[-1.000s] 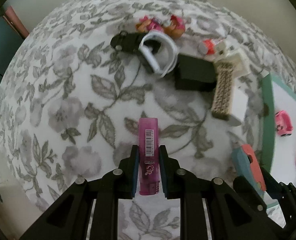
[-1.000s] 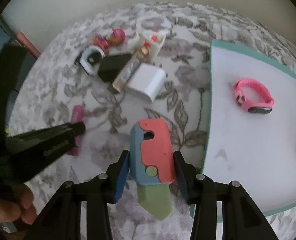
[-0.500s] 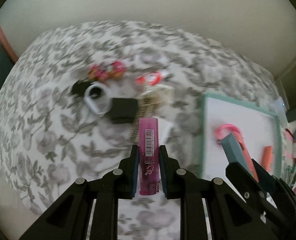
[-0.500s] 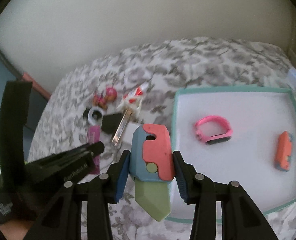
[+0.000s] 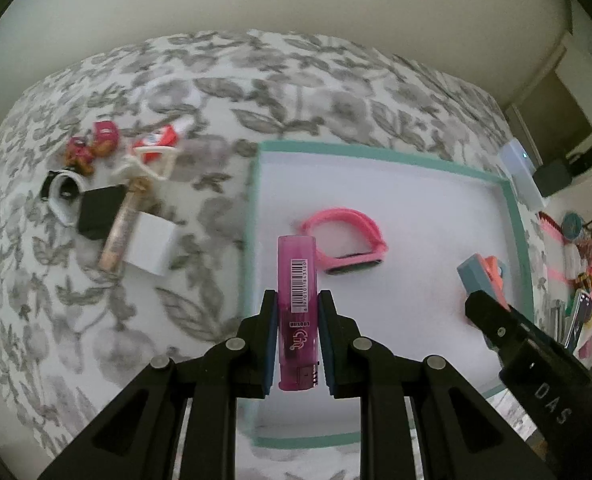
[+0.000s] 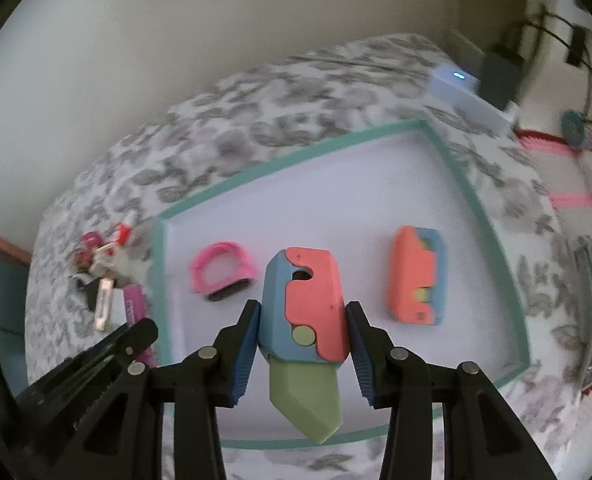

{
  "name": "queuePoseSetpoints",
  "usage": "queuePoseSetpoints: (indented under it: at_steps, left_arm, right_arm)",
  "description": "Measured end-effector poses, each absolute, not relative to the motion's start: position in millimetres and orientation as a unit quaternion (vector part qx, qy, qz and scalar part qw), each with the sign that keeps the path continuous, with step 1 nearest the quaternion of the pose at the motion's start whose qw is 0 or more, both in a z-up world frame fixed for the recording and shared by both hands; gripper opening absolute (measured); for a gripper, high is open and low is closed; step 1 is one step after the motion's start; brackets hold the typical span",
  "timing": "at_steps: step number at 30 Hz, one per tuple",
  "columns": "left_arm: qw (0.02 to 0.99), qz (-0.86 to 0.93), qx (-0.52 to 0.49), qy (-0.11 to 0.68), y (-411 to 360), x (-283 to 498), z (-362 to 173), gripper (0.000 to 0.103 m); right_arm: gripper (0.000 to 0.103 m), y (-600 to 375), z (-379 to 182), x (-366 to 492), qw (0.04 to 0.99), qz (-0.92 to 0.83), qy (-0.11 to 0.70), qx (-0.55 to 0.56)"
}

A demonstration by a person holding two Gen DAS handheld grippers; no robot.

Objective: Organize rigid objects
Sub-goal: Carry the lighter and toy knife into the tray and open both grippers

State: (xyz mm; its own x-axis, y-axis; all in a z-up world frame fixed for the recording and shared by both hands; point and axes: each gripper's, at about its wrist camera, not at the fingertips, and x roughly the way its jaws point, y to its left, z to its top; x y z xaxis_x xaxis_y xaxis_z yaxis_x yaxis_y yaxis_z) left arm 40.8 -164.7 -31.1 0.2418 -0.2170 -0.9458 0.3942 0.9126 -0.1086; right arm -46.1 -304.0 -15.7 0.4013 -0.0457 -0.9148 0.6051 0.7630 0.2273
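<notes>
My left gripper is shut on a translucent magenta lighter with a barcode, held above the left part of a white tray with a teal rim. My right gripper is shut on a coral and blue toy knife whose green blade points toward the camera, over the tray's middle. A pink wristband lies in the tray. A second coral and blue toy lies farther right in it. The left wrist view shows the held toy knife at its right.
Left of the tray on the floral cloth lies a pile: a white cube, a black box, a beige stick, small figurines, a red and white tube. A white device sits beyond the tray's far corner.
Both grippers have swung right, from above the cloth to above the tray, carrying the lighter and the toy knife. The pile has slid to the left of both views.
</notes>
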Motion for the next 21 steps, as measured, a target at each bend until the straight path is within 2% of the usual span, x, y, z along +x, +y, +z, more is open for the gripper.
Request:
queuePoseSetpoints:
  at_steps: [21]
  left_arm:
    - [0.771, -0.2, 0.087, 0.598, -176, 33, -72, 0.02]
  right_arm:
    - [0.046, -313, -38, -39, 0.774, -0.216, 0.541, 0.248]
